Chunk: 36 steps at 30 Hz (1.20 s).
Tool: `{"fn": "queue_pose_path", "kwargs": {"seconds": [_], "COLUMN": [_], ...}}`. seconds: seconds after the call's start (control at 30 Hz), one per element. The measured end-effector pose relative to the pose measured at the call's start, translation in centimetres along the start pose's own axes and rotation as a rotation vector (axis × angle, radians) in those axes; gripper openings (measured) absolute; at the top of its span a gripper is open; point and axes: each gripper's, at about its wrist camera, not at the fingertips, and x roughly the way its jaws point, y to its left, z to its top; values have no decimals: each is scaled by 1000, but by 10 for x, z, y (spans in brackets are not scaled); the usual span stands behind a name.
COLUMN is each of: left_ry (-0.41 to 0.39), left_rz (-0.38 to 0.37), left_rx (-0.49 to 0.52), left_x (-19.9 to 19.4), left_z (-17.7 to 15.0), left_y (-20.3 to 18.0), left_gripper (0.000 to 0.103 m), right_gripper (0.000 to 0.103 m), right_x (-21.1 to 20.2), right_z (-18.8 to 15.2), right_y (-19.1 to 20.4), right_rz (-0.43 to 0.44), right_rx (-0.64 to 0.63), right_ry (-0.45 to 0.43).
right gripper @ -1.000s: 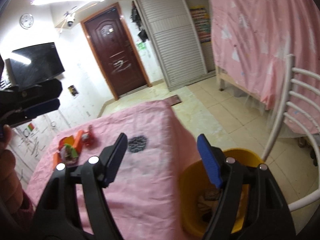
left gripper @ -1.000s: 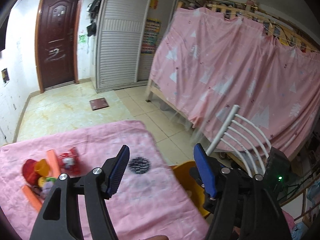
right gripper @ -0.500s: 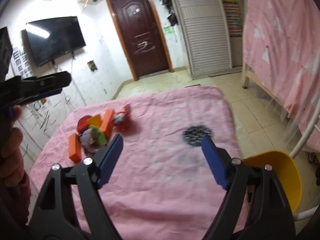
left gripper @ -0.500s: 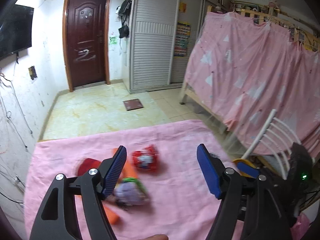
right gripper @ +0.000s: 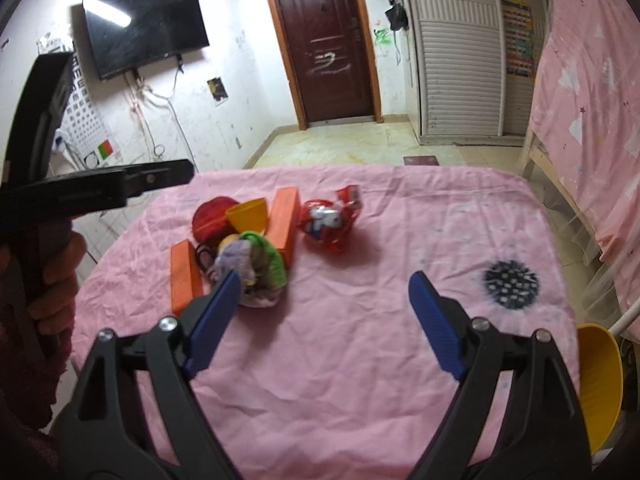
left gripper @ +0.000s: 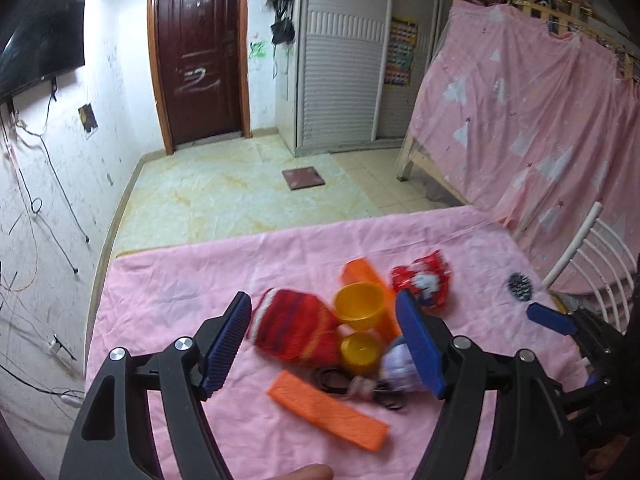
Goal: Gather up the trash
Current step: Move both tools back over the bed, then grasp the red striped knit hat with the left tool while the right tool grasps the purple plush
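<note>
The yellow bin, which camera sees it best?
The right wrist view. There the yellow bin shows past the table's right edge, beside the pink cloth, with its rim and part of its inside visible. In the left wrist view the bin is almost wholly hidden behind the right gripper, so little can be told.
</note>
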Motion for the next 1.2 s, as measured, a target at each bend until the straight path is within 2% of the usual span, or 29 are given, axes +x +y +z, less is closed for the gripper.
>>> {"fn": "queue_pose_path", "kwargs": {"seconds": [0.13, 0.43, 0.63, 0.77, 0.8, 0.97, 1.03, 1.2], "left_ry": [48, 150, 152, 129, 118, 137, 138, 106], "left_rz": [-8, -116, -118, -134, -134, -116, -102, -71], "left_rx": [-10, 1, 24, 25, 23, 36, 48, 41], "left_x": [18, 56, 70, 69, 68, 74, 74, 65], "left_z": [-7, -16, -22, -25, -25, -28, -29, -28], "left_y": [18, 33, 31, 31, 31, 30, 28, 27], "left_gripper": [68, 67, 67, 57, 54, 19, 10, 6], "right_gripper": [85, 85, 85, 84, 79, 59, 43, 25], "right_x": [13, 36, 54, 63, 64, 71, 74, 71], "right_z": [2, 7, 11, 13, 13, 12, 11, 10], "right_y": [13, 35, 50, 56, 57, 60, 59, 63], "right_rz": [7, 20, 25, 13, 7, -4, -4, -21], "right_rx": [-17, -44, -68, -74, -79, -82, -81, -89], "right_ry": [27, 71, 107, 123, 126, 143, 150, 137]}}
